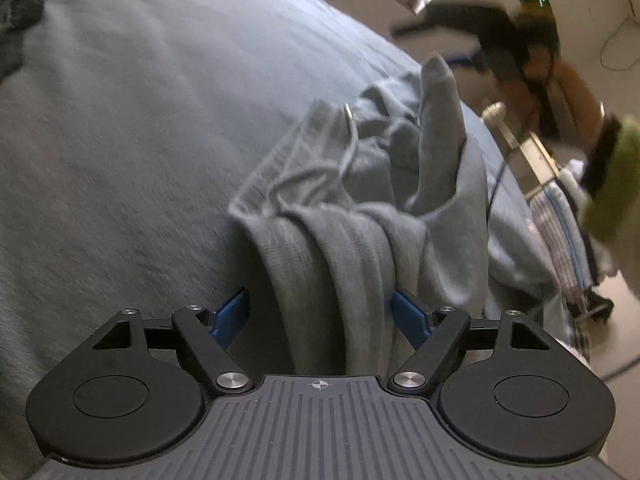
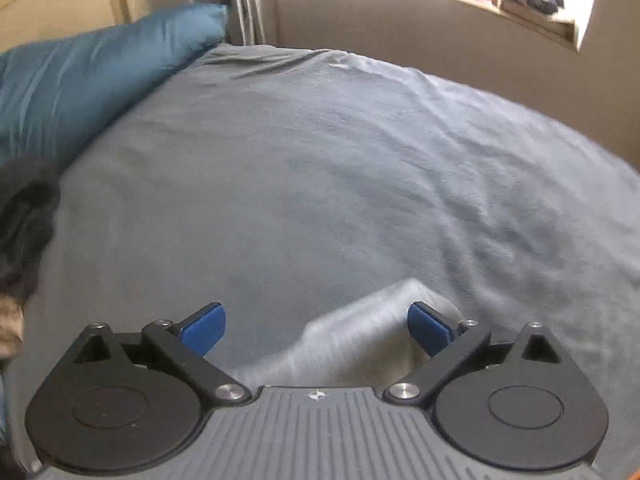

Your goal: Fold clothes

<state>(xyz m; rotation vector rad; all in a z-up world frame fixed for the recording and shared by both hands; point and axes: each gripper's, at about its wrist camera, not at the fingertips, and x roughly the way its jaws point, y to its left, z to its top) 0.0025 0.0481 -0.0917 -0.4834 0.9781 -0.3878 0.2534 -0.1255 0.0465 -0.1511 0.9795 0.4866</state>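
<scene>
Left gripper point(image 1: 320, 312): its two blue pads point(image 1: 230, 316) are spread wide at the bottom centre of the left wrist view, with a band of grey cloth running down between them; the pads do not press it.

Grey garment point(image 1: 360, 184): a crumpled grey piece of clothing lies on the bed, from the centre of the left wrist view down to the lower middle. Its upper part is bunched into folds with one peak sticking up (a pale drawstring curls across the folds near the frame's centre).

Right gripper point(image 2: 316, 328): blue pads point(image 2: 204, 328) wide apart at the bottom centre of the right wrist view. A blurred pale grey fold of cloth point(image 2: 360, 336) sits between them, closer to the right-hand pad; I cannot tell whether it touches.

Bed cover point(image 2: 340, 168): a grey-blue sheet fills most of both views, lightly wrinkled.

Pillow point(image 2: 88, 76): blue, at the upper left of the right wrist view, resting on the bed.

Dark clothing point(image 2: 24, 228): a black heap at the left edge of the right wrist view, on the bed's side.

Windowsill point(image 2: 520, 4): bright, at the upper right of the right wrist view, with small items too blurred to identify.
</scene>
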